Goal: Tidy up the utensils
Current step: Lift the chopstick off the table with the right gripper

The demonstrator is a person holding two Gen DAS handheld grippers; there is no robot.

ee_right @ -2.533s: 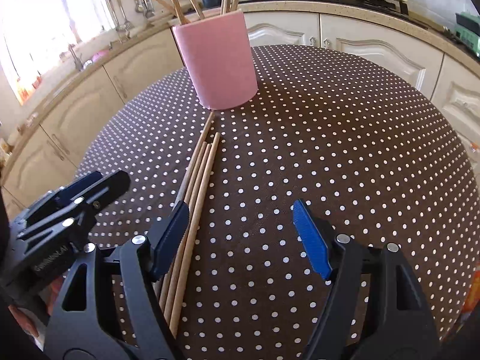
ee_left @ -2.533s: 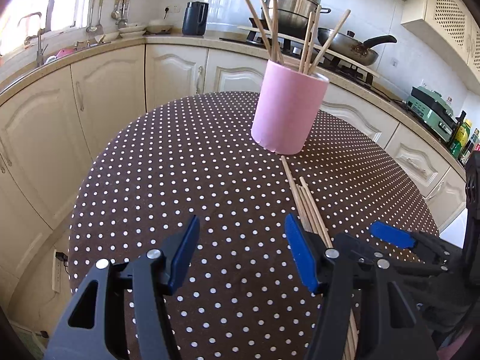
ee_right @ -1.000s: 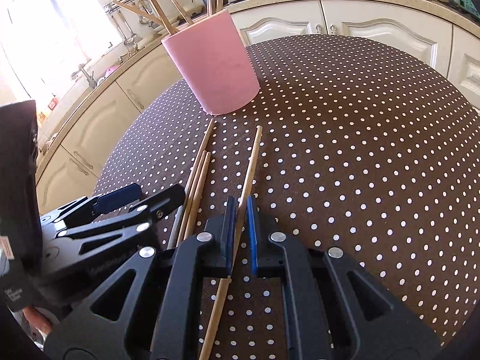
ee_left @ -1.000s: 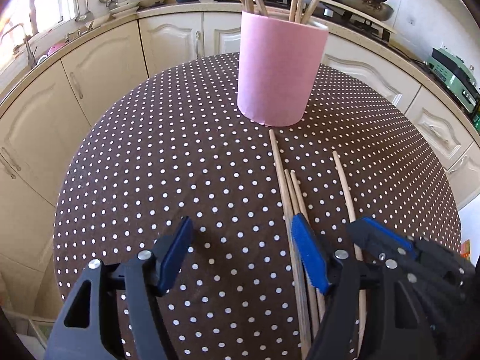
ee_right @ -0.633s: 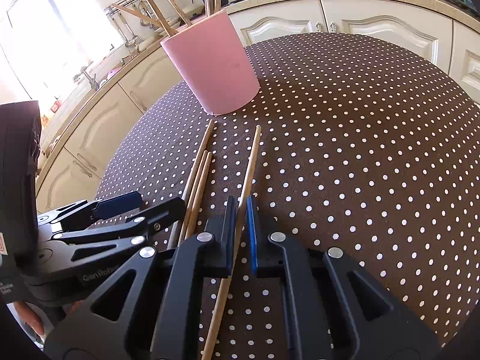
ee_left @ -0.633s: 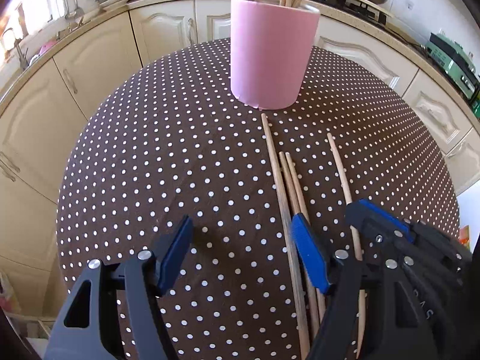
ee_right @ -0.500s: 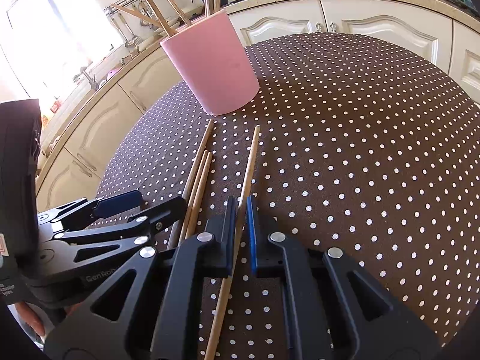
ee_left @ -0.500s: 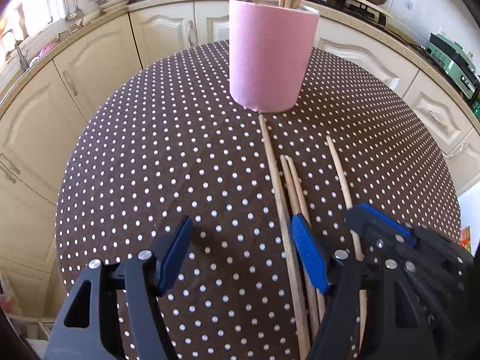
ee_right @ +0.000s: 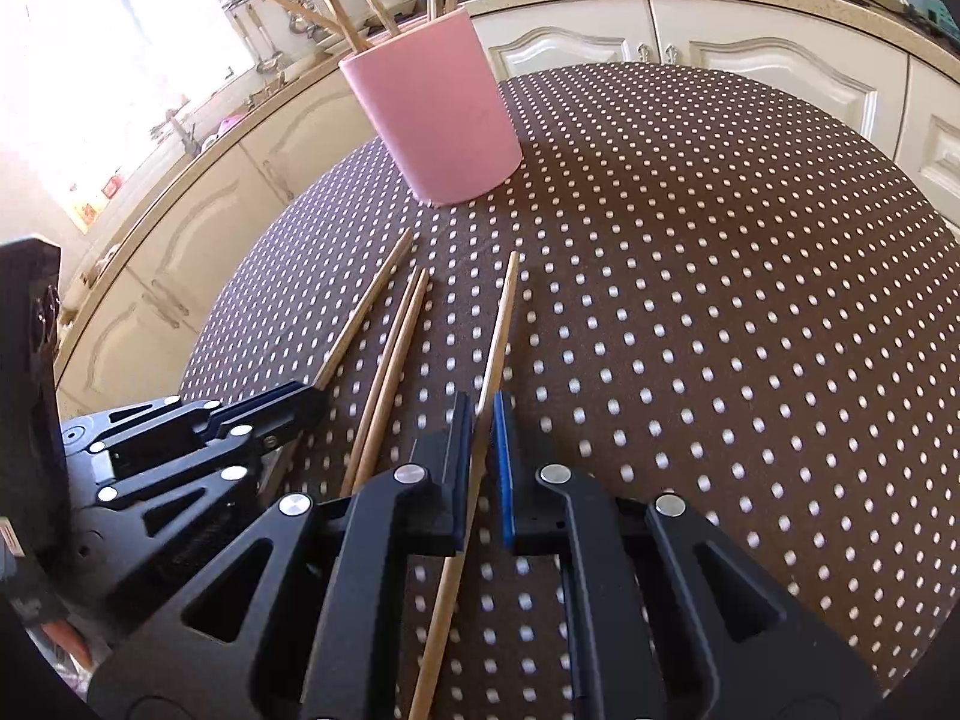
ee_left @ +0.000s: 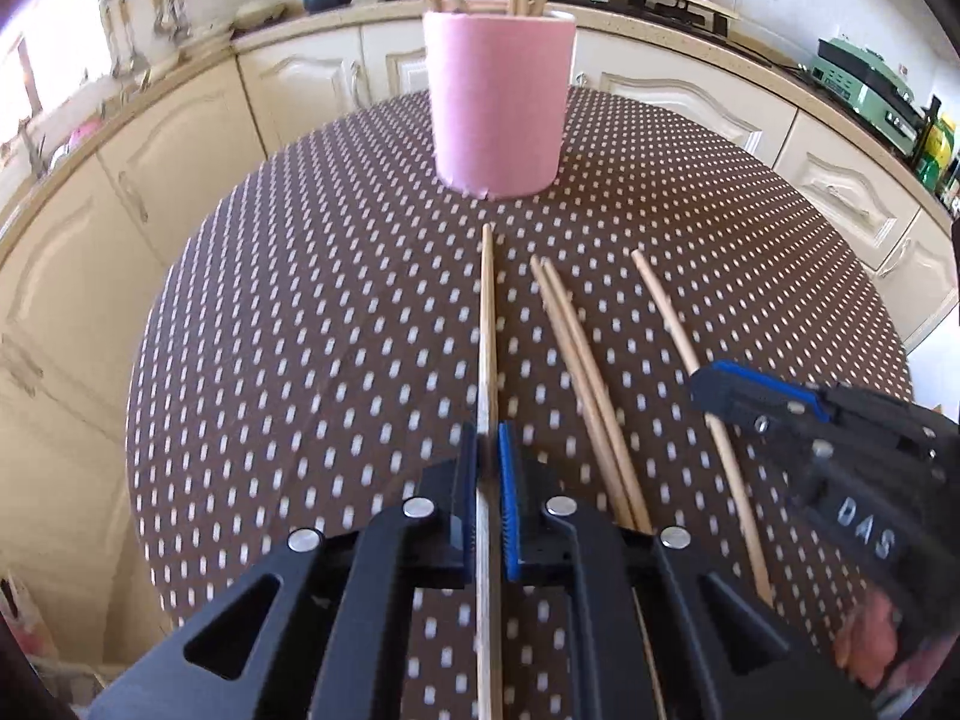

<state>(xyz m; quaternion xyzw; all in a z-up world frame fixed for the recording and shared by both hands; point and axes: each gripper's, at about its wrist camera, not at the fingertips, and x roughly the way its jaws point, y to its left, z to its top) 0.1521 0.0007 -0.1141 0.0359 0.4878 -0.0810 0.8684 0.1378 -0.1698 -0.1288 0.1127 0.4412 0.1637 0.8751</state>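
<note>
**A:** Start with the claws. The left gripper (ee_left: 489,450) has its blue pads pinched together on the leftmost chopstick (ee_left: 488,312), and the right gripper (ee_right: 480,426) is clamped the same way on the rightmost chopstick (ee_right: 498,330). Why one stick each?

**B:** My guess is that a thin round stick is easiest to control alone; two in one pinch would roll or cross. Each grip also sits around the middle of the stick rather than at a tip, which should keep it from drooping when lifted.

**A:** And the big things around them?

**B:** The round table with the dotted brown cloth (ee_left: 300,300) carries everything. The pink holder (ee_left: 498,108) stands upright toward its far side, with several chopsticks already leaning out of its mouth, so it looks like the destination.

**A:** The sticks on the cloth all point toward it.

**B:** Yes, roughly lengthwise, tips near its base but not touching it. That suits both claws, which point the same way along them.

**A:** What's left over?

**B:** A pair of chopsticks (ee_left: 576,360) lying side by side, touching, between the two gripped ones. Neither claw holds them, so they seem next in line.
</note>
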